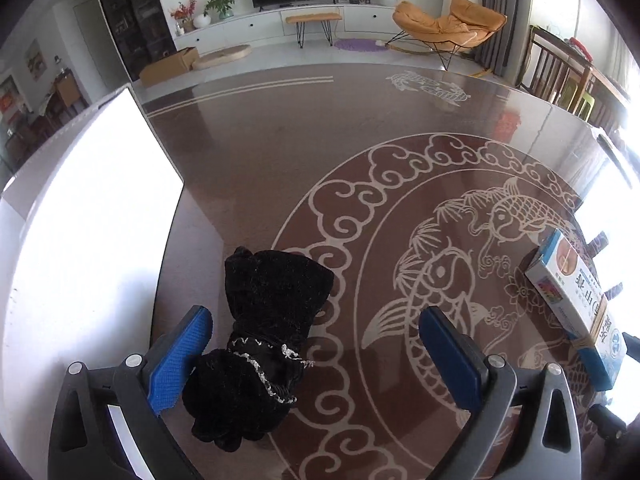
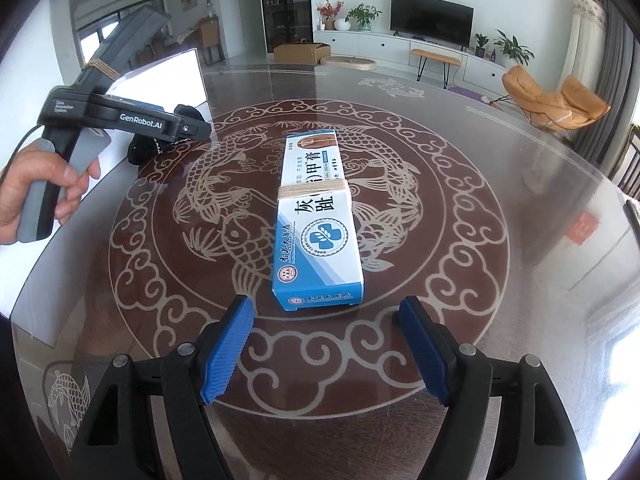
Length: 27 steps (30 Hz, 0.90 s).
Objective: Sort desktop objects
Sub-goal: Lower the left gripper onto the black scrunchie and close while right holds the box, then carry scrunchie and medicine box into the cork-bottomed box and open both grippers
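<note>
1. Left gripper [image 1: 316, 354] was spread wide, black velvet pouch [image 1: 256, 344] slumped against its left pad, likely to snag.
2. Right gripper [image 2: 326, 346] gaped too, ointment box [image 2: 318, 220] lying just ahead, unheld.

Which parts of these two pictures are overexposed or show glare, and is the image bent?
Left wrist view: the white board is blown out, the black pouch loses detail. Right wrist view: the glass table reflects window light; the box stays sharp. Both views curve strongly at the edges.

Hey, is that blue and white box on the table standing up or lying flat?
Lying flat. The blue and white box rests lengthwise on the table, its printed face up.
</note>
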Available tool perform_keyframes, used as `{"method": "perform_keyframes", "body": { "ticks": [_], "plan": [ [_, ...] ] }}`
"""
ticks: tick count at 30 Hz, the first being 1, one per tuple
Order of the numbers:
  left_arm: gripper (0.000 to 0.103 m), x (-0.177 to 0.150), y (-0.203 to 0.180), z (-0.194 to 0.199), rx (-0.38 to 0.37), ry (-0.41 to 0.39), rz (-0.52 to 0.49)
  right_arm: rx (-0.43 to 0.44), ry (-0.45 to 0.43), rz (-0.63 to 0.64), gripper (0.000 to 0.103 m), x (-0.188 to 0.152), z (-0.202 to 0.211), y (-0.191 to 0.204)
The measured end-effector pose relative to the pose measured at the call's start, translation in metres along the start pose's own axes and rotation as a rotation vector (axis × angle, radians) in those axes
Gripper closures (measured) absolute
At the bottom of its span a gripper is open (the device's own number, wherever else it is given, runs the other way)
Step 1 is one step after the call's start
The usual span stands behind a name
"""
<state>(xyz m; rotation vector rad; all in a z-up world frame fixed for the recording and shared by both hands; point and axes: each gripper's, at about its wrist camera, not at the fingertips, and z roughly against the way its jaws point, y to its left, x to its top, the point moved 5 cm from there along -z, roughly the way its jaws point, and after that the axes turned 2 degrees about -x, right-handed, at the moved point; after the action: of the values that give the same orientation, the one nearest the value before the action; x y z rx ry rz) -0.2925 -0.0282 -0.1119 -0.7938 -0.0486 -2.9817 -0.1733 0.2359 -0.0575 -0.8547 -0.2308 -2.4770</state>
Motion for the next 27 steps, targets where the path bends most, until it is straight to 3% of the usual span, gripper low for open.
{"method": "perform_keyframes", "body": {
  "ticks": [1,3,5,6,10,12,13,15,18,20,21,22,27],
  "plan": [
    [0.000,-0.002,0.003,-0.002,-0.026,-0.007,0.015,0.003,-0.001,-0.006,0.027,0.000,0.000,-0.001],
    [0.021,-0.007,0.006,0.003,-0.033,-0.062,0.015,0.007,-0.003,-0.013,0.027,0.000,0.001,-0.002],
    [0.060,-0.010,0.007,0.011,-0.038,-0.089,0.014,0.007,-0.001,-0.010,0.025,0.000,0.001,-0.002],
    [0.067,-0.013,0.006,0.014,-0.051,-0.087,0.010,0.007,0.000,-0.006,0.022,0.000,0.000,-0.002],
    [0.067,-0.045,-0.004,0.036,-0.078,-0.098,-0.023,0.005,-0.035,-0.008,0.020,0.001,0.008,-0.002],
    [0.067,-0.066,-0.009,0.045,-0.085,-0.107,-0.041,0.084,-0.100,0.011,0.020,0.007,0.019,0.001],
    [0.067,-0.076,-0.012,0.051,-0.088,-0.111,-0.045,0.054,-0.104,0.059,0.020,0.015,0.018,0.004],
    [0.067,-0.093,-0.017,0.061,-0.094,-0.120,-0.048,0.002,-0.071,0.145,0.020,0.039,0.006,0.012],
    [0.067,-0.107,-0.022,0.079,-0.111,-0.137,-0.037,0.049,0.099,0.140,0.020,0.069,-0.036,0.016],
    [0.067,-0.113,-0.021,0.095,-0.128,-0.159,-0.013,0.065,0.205,0.114,0.034,0.076,-0.060,0.015],
    [0.067,-0.113,-0.021,0.102,-0.136,-0.171,0.002,0.055,0.195,0.135,0.043,0.081,-0.060,0.018],
    [0.067,-0.116,-0.020,0.110,-0.145,-0.184,0.019,0.050,0.209,0.151,0.060,0.082,-0.061,0.020],
    [0.067,-0.118,-0.003,0.156,-0.185,-0.260,0.080,0.039,0.244,0.134,0.059,0.077,-0.046,0.030]
  ]
}}
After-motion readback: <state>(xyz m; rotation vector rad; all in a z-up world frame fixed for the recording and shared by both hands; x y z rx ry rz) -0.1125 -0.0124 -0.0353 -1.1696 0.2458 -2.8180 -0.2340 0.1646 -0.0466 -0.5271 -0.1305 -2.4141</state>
